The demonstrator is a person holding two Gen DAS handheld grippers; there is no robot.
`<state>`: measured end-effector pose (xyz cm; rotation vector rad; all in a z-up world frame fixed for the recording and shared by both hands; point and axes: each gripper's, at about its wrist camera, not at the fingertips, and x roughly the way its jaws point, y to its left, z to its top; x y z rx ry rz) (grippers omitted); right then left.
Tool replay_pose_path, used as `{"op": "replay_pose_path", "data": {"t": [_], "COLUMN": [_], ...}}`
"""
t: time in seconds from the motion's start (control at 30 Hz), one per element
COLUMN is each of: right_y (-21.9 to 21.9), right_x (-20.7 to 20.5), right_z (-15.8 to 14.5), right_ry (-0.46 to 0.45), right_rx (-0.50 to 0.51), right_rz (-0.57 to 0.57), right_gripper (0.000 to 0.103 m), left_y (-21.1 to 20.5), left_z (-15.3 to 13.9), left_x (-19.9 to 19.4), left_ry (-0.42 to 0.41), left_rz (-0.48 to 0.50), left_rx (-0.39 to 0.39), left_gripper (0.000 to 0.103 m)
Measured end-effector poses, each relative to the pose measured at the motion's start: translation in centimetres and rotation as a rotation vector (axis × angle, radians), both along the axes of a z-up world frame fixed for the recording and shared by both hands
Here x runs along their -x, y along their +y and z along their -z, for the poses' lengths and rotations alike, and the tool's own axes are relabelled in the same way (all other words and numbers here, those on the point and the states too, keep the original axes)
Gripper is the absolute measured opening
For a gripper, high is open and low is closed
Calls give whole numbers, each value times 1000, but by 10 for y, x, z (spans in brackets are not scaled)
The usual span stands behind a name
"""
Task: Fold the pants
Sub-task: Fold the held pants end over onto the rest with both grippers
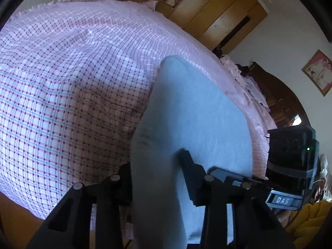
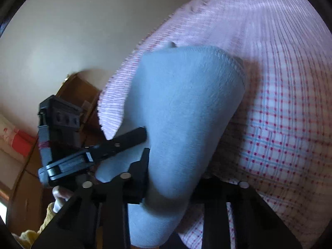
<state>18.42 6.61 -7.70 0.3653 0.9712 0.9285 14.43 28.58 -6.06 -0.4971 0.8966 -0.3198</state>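
A: Starting at the left: the left gripper point(image 1: 153, 178) is clamped on the near edge of the grey pants point(image 1: 197, 114), cloth bunched between its fingers. The rest of the pants lies out over the checked bedspread point(image 1: 62, 93).

B: And the right gripper point(image 2: 166, 178)?

A: It has the cloth pinched too, at another spot on the same near edge. In its view the pants point(image 2: 182, 108) run up and away over the bed, and the left gripper point(image 2: 132, 141) shows beside it, reaching into the fabric.

B: What worries you?

A: Both grips look shallow, just an edge of soft, thick cloth. I judge that a quick lift could pull one corner free, and the fold would land crooked.

B: Anything else?

A: The two layers may not both be caught; I cannot tell. If only the top layer comes up, the pants open instead of folding. Also, the bedspread could snag and drag along.
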Motion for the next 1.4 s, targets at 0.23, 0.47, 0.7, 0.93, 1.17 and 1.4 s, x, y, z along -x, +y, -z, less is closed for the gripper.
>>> {"op": "replay_pose_path", "data": {"t": [0.23,0.47,0.7,0.93,1.17,1.4], "right_y": [-35,-107,-183,-265,-324,-357], "right_x": [16,25,42,34,5,-39], "right_z": [-45,-68,-82,-89,-81,-66], "right_ry": [-89,-61,-79,-91,-92,-77], "right_rx": [-31,-88,-85,-50,-18,3], "right_rz": [-37,-16,31,77,72,45], "right_gripper": [17,17,17,17,16,16], "left_y": [-22,-98,-183,-274,-347,-392], "left_z": [-36,-87,-112,-115,-107,-88], "left_x": [33,42,40,13,-16,-50], "left_ry": [-70,-144,-176,-177,-166,-142], "left_rz": [-1,57,172,255,297,303], "left_rx": [47,-38,-64,-63,-152,-214], "left_gripper": [38,38,37,37,37,36]}}
